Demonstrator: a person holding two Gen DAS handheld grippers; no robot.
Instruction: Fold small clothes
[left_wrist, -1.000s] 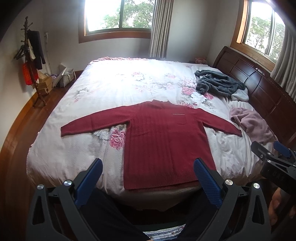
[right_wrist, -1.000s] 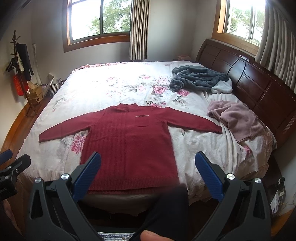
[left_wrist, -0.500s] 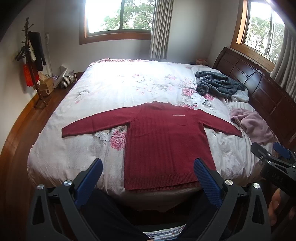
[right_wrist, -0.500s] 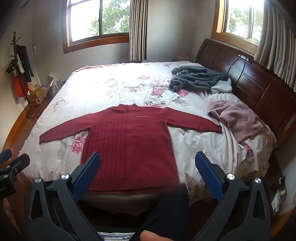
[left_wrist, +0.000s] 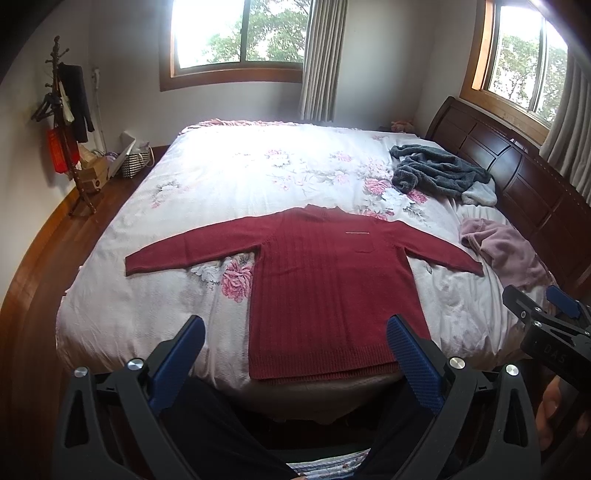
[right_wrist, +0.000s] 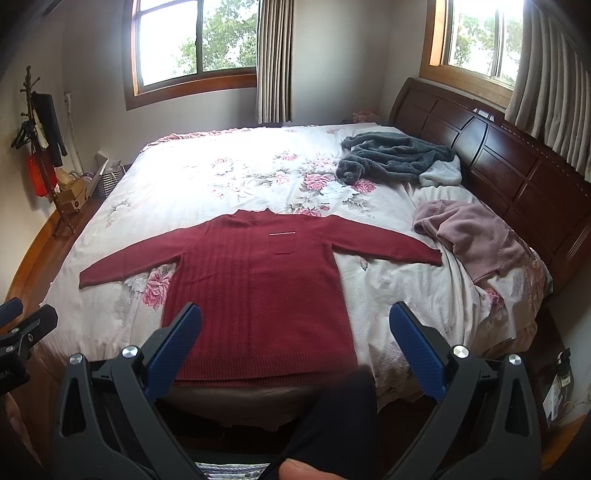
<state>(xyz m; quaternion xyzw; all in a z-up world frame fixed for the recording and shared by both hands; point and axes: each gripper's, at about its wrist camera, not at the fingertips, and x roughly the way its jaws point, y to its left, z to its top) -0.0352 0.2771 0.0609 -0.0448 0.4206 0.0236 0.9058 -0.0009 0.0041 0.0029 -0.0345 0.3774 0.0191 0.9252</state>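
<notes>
A dark red knit sweater (left_wrist: 325, 280) (right_wrist: 258, 288) lies flat on the bed, front up, both sleeves spread out sideways, hem at the near edge. My left gripper (left_wrist: 295, 332) is open, held back from the bed in front of the hem, holding nothing. My right gripper (right_wrist: 295, 321) is open too, also short of the hem, nothing between its blue pads. Each gripper shows at the edge of the other's view.
The bed (left_wrist: 221, 177) has a floral cover. A grey fleece garment (left_wrist: 436, 171) (right_wrist: 395, 157) and a pink garment (left_wrist: 506, 251) (right_wrist: 476, 236) lie by the dark wooden headboard (right_wrist: 517, 173). A coat stand (left_wrist: 70, 122) and basket (left_wrist: 136, 158) stand at far left. Dark trouser legs fill the foreground.
Both views shift very slightly; the sweater sits a touch lower and nearer in the frames. Nothing was grasped or released.
</notes>
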